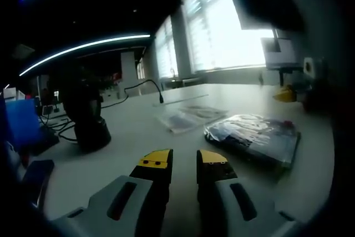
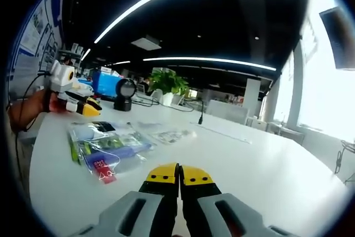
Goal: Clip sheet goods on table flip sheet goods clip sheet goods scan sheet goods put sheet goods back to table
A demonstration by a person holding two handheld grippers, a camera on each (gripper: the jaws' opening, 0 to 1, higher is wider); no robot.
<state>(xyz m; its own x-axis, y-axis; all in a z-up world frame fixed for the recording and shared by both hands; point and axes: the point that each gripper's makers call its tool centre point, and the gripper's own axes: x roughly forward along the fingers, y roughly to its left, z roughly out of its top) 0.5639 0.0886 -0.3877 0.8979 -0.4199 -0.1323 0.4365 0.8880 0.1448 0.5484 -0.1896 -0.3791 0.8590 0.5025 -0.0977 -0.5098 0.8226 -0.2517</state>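
A stack of sheet goods in clear plastic bags lies flat on the white table, ahead and right of my left gripper. That gripper is open, with nothing between its yellow-tipped jaws. Thinner clear bags lie further off. In the right gripper view the same stack lies to the left, with a red tag at its near corner. My right gripper hovers over bare tabletop, shut and holding nothing. The left gripper shows at the far left, held by a hand. A yellow tip of the right gripper shows by the table's far edge.
A black device on a round stand sits left of the goods, with cables behind it. A gooseneck microphone stands mid-table. A blue box and a potted plant are at the far end. A dark monitor hangs by the bright windows.
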